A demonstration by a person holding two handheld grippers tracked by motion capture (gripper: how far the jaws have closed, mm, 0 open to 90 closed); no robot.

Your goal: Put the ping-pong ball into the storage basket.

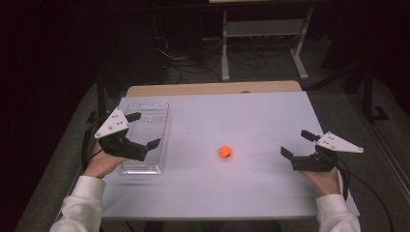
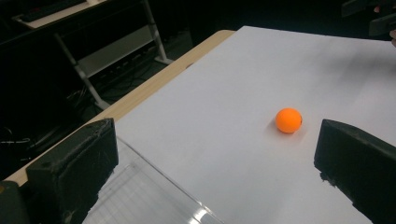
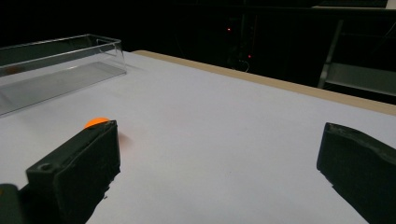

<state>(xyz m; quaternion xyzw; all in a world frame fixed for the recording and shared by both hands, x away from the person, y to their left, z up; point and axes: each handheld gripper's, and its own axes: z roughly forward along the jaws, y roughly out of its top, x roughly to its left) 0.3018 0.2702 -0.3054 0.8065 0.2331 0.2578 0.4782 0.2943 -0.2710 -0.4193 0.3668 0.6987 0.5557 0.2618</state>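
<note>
1. A small, round, bright orange ball [image 1: 225, 152] sits alone mid-table [image 1: 251, 116].
2. My left gripper [image 1: 143, 130], at nine o'clock above the clear tray [image 1: 159, 108], gapes wide, empty.
3. My right gripper [image 1: 296, 143], at three o'clock, likewise.

Orange ball [image 1: 225, 152], resting mid-table, untouched

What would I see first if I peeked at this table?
The little orange ball, alone in the middle of the white table. Next, a clear plastic box at the left, with the open left hand-held gripper over it, and the open right hand-held gripper at the right.
</note>
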